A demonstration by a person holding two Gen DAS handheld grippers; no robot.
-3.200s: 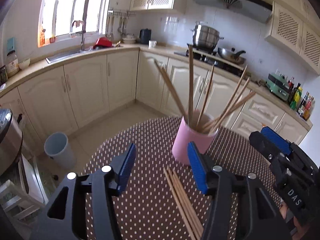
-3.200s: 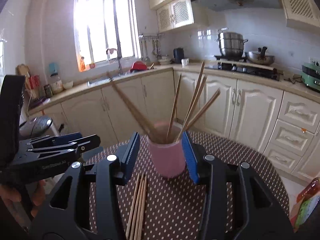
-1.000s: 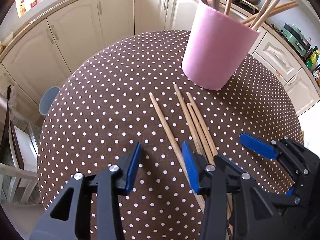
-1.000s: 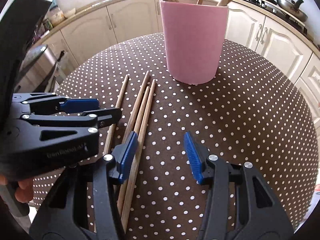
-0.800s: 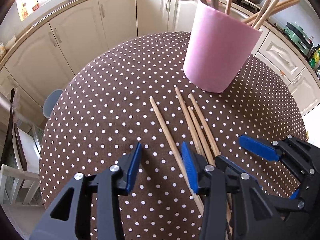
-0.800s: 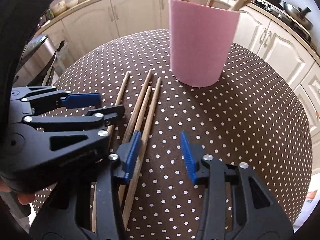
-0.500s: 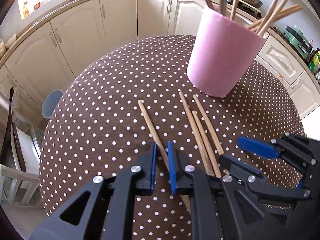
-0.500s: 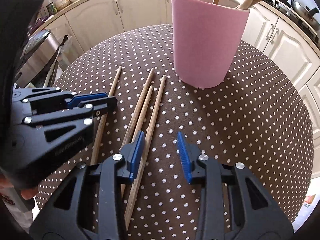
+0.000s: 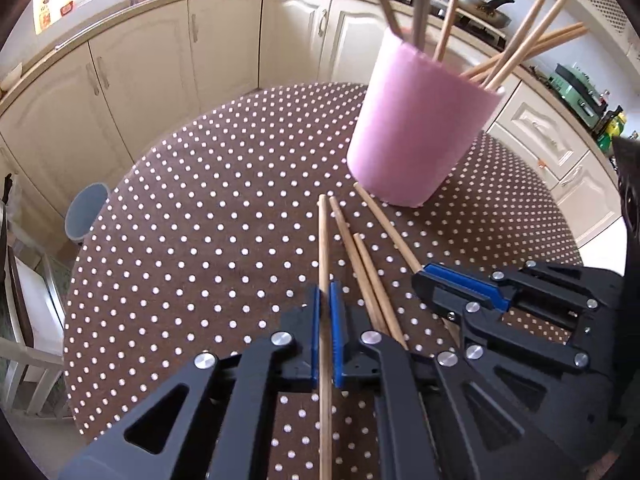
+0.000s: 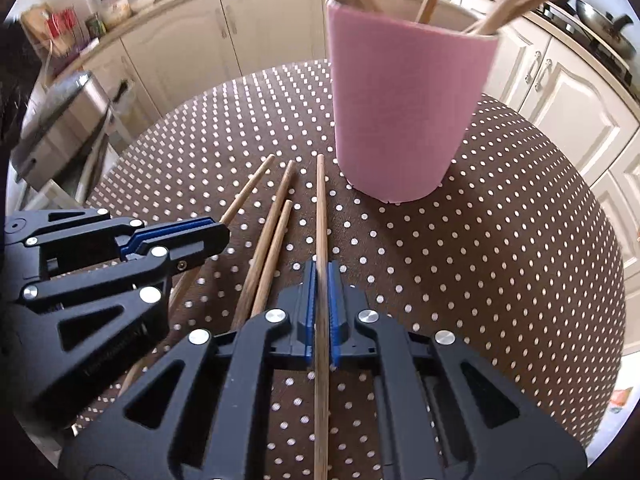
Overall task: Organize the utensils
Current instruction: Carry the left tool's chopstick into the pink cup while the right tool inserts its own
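A pink cup [image 9: 420, 128] holding several wooden chopsticks stands on the round brown polka-dot table [image 9: 200, 220]; it also shows in the right wrist view [image 10: 404, 108]. My left gripper [image 9: 324, 300] is shut on a chopstick [image 9: 323, 240] that points toward the cup. My right gripper [image 10: 320, 276] is shut on another chopstick [image 10: 320, 208]. Two loose chopsticks [image 10: 276, 224] lie on the table between them. The right gripper shows in the left wrist view [image 9: 460, 284], and the left gripper shows in the right wrist view [image 10: 192, 236].
Cream kitchen cabinets [image 9: 160, 64] run along the back. A grey bin [image 9: 84, 216] stands on the floor to the left of the table. A steel appliance [image 10: 60, 120] sits left of the table. A stove with a pan [image 9: 484, 4] is at the back right.
Both grippers came down from above the cup to the chopsticks on the table. Both closed, each on one chopstick, and the left chopstick has swung to point at the cup.
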